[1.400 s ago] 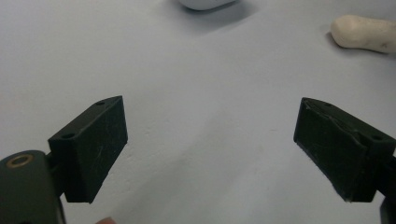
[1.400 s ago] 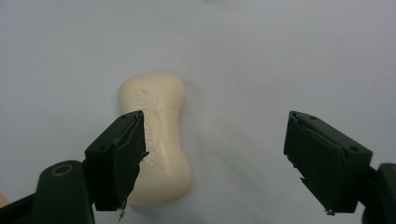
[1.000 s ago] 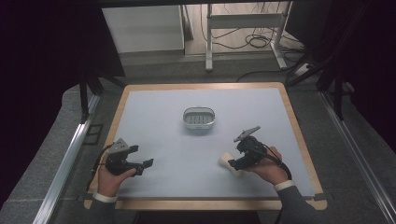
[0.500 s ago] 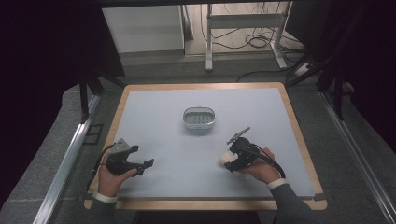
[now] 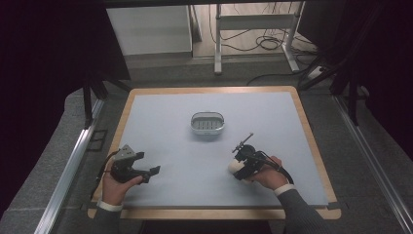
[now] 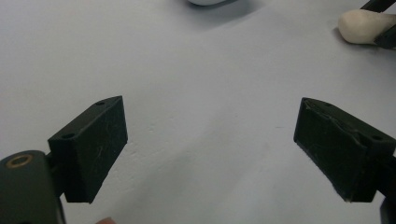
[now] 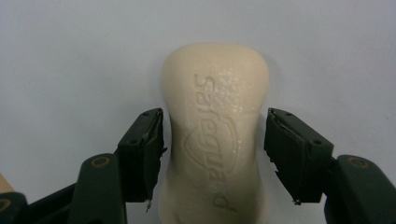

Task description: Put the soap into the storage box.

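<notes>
Right, scanning left to right over the table [image 5: 146, 102], which has a pale blue mat inside a wooden rim. Left gripper [image 5: 146, 173] sits near the front left corner of the mat, held in the person's left hand [image 5: 117, 187], low over the surface, jaws pointing toward the right. In the left gripper view its jaws stand wide apart with bare mat between them, nothing gripped; the soap bar [image 6: 362, 27] shows at the far upper right of that view, well apart from this gripper. Mid-table, toward the back, a small oval soap dish [image 5: 207, 124] with a slotted insert sits on the mat, apart from both grippers. Further right, near the front, the right gripper [image 5: 237, 168] is in the person's right hand [image 5: 265, 175], its nose pointing left and down at the mat, cable trailing back over the wrist. The soap bar [image 5: 235, 167] is cream-coloured, lying flat on the mat right at that gripper's nose, in front of the dish and to its right. In the right gripper view the bar [image 7: 215, 135] lies lengthwise between the two jaws, embossed lettering facing up. Jaws have just been closing around it; the left one sits just beside the bar's flank, the right one has a thin strip of mat visible between it and the bar. So partly closed, straddling the soap, not yet clamped.
</notes>
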